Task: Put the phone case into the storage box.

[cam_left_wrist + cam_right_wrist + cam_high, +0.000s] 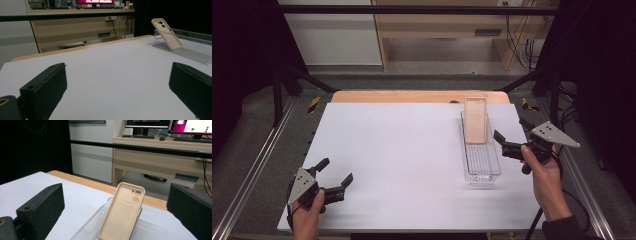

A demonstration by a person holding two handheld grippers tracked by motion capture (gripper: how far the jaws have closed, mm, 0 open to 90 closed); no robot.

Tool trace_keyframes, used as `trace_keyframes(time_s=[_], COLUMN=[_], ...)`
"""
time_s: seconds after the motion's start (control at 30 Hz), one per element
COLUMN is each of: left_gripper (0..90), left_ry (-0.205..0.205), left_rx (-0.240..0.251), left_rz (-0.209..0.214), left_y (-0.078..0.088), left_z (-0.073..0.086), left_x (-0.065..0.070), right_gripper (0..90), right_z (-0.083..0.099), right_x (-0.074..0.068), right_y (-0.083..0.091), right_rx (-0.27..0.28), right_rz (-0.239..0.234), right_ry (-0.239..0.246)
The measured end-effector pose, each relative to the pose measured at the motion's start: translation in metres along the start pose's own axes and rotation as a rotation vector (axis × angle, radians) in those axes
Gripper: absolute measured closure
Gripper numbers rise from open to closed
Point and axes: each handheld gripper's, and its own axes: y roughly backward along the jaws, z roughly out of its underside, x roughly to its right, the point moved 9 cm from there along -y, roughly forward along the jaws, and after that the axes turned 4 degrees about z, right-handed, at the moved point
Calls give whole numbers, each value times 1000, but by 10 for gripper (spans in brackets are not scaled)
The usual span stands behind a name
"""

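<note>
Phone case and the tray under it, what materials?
Phone case: likely soft silicone or TPU, matte beige, no glare, rounded edges.
Tray: probably clear hard plastic such as acrylic, glossy; the white table shows through its ribbed floor and walls.

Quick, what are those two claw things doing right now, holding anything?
Left gripper: open, holding nothing.
Right gripper: open, holding nothing, beside the phone case.
</note>
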Motion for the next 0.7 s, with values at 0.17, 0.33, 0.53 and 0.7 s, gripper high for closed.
trace_keyframes(time_s=[0.17,0.33,0.53,0.7], left_gripper=[15,15,15,15], left_ry=[1,0,-2,-5], left_rx=[0,0,6,5], left_rz=[0,2,4,9], left_y=[0,0,0,0], left_z=[0,0,-1,-1], left_x=[0,1,1,2], right_gripper=[20,19,19,19], right_z=[6,10,16,22], right_x=[2,3,5,8], right_y=[4,8,12,15], right_rx=[0,3,1,1], right_rz=[0,3,5,10], right_ry=[-5,-9,-14,-16])
